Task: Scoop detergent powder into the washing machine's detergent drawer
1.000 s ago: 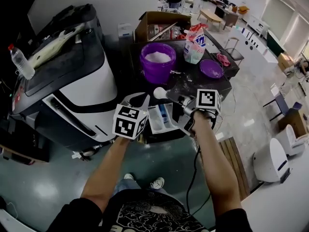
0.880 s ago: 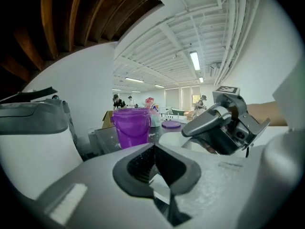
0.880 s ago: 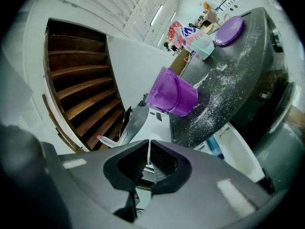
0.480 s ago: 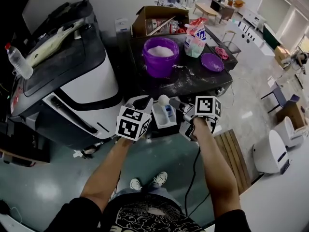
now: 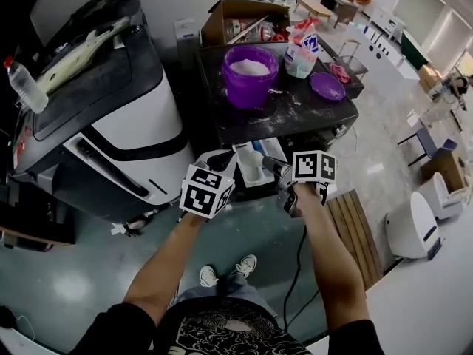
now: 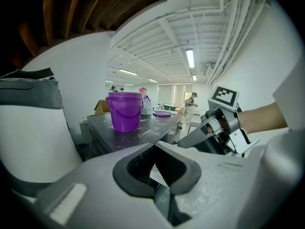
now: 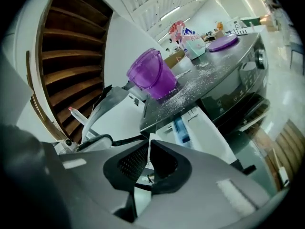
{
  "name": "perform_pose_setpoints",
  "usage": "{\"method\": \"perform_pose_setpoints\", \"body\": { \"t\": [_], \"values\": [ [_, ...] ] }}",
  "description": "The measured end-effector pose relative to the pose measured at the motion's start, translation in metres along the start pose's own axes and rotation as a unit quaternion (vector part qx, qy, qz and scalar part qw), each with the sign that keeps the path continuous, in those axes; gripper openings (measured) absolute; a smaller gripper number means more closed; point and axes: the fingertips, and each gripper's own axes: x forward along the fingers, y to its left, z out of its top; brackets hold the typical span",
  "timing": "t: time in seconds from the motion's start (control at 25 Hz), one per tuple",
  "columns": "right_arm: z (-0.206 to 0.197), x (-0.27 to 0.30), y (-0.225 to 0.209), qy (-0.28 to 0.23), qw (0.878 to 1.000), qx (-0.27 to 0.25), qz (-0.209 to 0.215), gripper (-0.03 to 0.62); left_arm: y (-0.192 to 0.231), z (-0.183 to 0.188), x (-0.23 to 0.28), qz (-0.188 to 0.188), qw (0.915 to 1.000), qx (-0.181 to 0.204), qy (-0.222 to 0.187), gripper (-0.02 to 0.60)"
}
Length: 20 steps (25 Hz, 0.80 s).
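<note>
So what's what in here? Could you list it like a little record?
machine: washing machine, dark top dusted with powder
drawer: detergent drawer pulled open at the front
bucket: purple bucket on the top, white powder inside
lid: purple lid off, lying on the same top
left: left hand-held gripper, jaws together, nothing seen between
right: right hand-held gripper shut on a thin white piece, probably the scoop

A clear red-capped plastic bottle (image 5: 21,87) is seen far left of the left gripper (image 5: 219,157), a brown cardboard box (image 5: 222,24) beyond.
</note>
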Motion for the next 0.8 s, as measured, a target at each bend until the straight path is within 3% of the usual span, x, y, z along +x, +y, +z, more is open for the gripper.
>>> {"method": "perform_pose_setpoints", "body": {
  "t": [0.4,0.8],
  "values": [
    [-0.014,0.017,-0.013,0.052,0.989,-0.114,-0.08,0.038,0.008,-0.017,-0.005,0.006,0.9999,-0.01,0.009,0.0],
    [-0.015,0.028,-0.007,0.102,0.955,-0.244,-0.13,0.038,0.015,-0.02,-0.012,0.011,0.9998,-0.014,0.008,0.0]
  ]
}}
